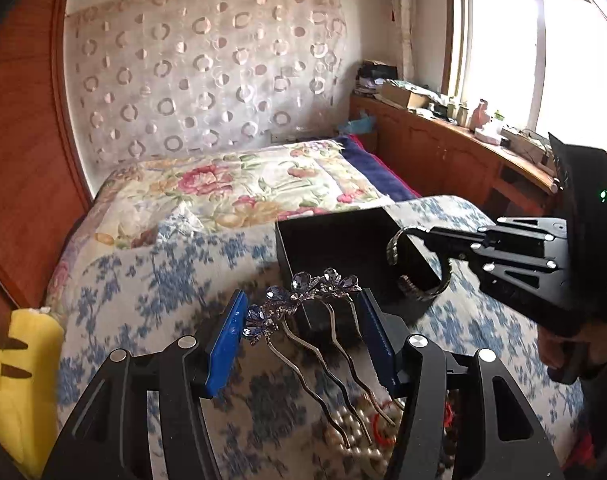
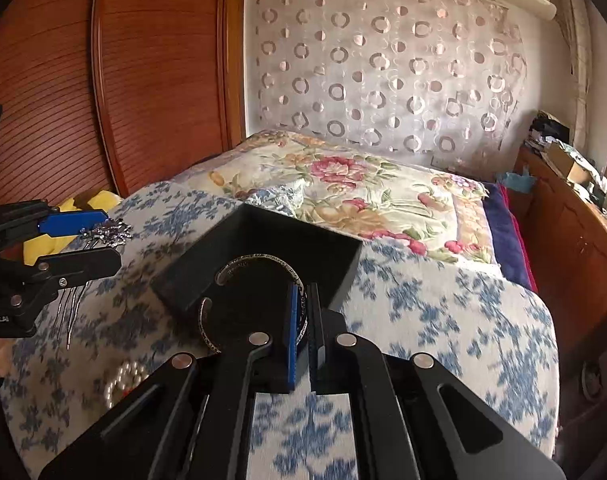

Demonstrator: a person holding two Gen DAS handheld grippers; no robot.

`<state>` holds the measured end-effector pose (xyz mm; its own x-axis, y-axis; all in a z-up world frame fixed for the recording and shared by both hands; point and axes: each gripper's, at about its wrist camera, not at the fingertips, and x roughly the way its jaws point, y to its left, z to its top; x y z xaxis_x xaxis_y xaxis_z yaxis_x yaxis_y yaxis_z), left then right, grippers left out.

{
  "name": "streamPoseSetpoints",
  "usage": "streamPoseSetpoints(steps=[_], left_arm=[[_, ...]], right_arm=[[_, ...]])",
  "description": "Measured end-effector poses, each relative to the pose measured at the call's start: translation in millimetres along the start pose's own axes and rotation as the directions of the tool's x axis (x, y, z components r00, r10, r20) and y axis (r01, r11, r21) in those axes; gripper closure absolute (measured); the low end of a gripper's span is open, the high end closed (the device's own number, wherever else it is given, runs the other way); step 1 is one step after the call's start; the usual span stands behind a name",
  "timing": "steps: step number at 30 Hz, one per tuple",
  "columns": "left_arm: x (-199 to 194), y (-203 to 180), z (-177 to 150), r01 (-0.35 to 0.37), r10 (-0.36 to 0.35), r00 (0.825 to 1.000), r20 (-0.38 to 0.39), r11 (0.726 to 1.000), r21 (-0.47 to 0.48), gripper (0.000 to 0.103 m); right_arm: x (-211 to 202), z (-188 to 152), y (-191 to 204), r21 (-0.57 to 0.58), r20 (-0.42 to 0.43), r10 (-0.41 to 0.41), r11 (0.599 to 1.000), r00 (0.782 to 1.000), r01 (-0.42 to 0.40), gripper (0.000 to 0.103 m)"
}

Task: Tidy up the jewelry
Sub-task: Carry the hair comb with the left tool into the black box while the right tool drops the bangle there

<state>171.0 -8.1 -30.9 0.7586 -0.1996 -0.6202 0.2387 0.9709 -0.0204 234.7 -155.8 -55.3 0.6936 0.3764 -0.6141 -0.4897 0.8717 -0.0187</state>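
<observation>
My left gripper [image 1: 302, 300] is shut on a silver hair comb [image 1: 335, 278] with blue crystal flowers. Its blue pads [image 1: 227, 336] clamp the comb's jewelled head, and the wavy prongs hang back toward me. My right gripper [image 2: 303, 308] is shut on a silver open bangle [image 2: 255, 258], pinching its rim edge-on above the near side of an open black box [image 2: 263, 240]. In the left wrist view the right gripper [image 1: 431, 240] holds the bangle [image 1: 421, 294] at the black box's [image 1: 335, 240] right corner. From the right wrist view the left gripper [image 2: 75, 236] carries the comb [image 2: 107, 232] left of the box.
A pearl necklace [image 1: 355, 428] and a red band [image 1: 383, 426] lie on the blue-flowered bedspread [image 2: 423, 320] near me. A yellow plush [image 1: 19, 380] sits at the bed's left edge. A wooden wardrobe [image 2: 143, 80] stands left, and a cluttered wooden cabinet [image 1: 443, 152] under the window.
</observation>
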Motion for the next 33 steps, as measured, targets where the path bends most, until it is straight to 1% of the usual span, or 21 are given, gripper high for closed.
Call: streamPoseSetpoints(steps=[2, 4, 5, 6, 7, 14, 18, 20, 24, 28, 29, 30, 31, 33], left_arm=[[4, 1, 5, 0.0, 0.0, 1.0, -0.001, 1.0, 0.0, 0.049], [11, 3, 10, 0.002, -0.002, 1.0, -0.004, 1.0, 0.001, 0.049], [13, 2, 13, 0.003, -0.003, 1.0, -0.006, 1.0, 0.002, 0.049], [17, 2, 16, 0.006, -0.006, 1.0, -0.009, 1.0, 0.004, 0.049], [21, 2, 20, 0.009, -0.009, 1.0, -0.012, 1.0, 0.007, 0.049], [47, -8, 37, 0.026, -0.025, 0.999, -0.033, 0.999, 0.031, 0.049], [61, -15, 47, 0.049, -0.048, 0.998, -0.042, 0.998, 0.039, 0.049], [70, -18, 50, 0.049, -0.047, 0.998, -0.047, 0.998, 0.048, 0.049], [90, -22, 47, 0.048, -0.043, 0.996, -0.076, 0.997, 0.059, 0.049], [102, -24, 42, 0.044, -0.038, 0.994, -0.099, 0.997, 0.062, 0.049], [103, -25, 41, 0.042, -0.036, 0.994, -0.099, 0.997, 0.063, 0.048], [104, -25, 40, 0.039, -0.032, 0.994, -0.101, 0.997, 0.066, 0.042], [103, -24, 40, 0.036, -0.029, 0.994, -0.101, 0.997, 0.068, 0.039], [97, -26, 40, 0.036, -0.03, 0.996, -0.086, 0.997, 0.07, 0.038]], right_arm=[[7, 3, 0, -0.004, -0.005, 0.009, 1.0, 1.0, -0.009, 0.098], [18, 4, 1, -0.008, -0.03, 0.029, 1.0, 0.999, -0.029, 0.097], [21, 3, 1, -0.007, -0.042, 0.04, 0.999, 0.998, -0.041, 0.094], [25, 1, 1, 0.003, -0.061, 0.075, 0.997, 0.995, -0.075, 0.092], [27, -1, -2, 0.02, -0.067, 0.093, 0.996, 0.993, -0.092, 0.092], [7, 1, -21, 0.062, -0.018, 0.073, 0.995, 0.997, -0.072, 0.092], [-3, -6, -34, 0.091, -0.012, 0.032, 0.995, 0.999, -0.03, 0.087], [-4, -11, -39, 0.102, -0.014, 0.017, 0.995, 1.0, -0.015, 0.086], [-8, -21, -47, 0.125, -0.022, -0.003, 0.992, 1.0, 0.006, 0.086], [-18, -34, -50, 0.152, -0.028, -0.005, 0.988, 1.0, 0.009, 0.086], [-19, -37, -50, 0.158, -0.027, -0.007, 0.987, 1.0, 0.011, 0.086], [-23, -41, -51, 0.166, -0.027, -0.009, 0.986, 1.0, 0.014, 0.086], [-25, -42, -51, 0.172, -0.026, -0.012, 0.985, 1.0, 0.016, 0.086], [-29, -46, -51, 0.18, -0.025, -0.018, 0.983, 1.0, 0.022, 0.086]])
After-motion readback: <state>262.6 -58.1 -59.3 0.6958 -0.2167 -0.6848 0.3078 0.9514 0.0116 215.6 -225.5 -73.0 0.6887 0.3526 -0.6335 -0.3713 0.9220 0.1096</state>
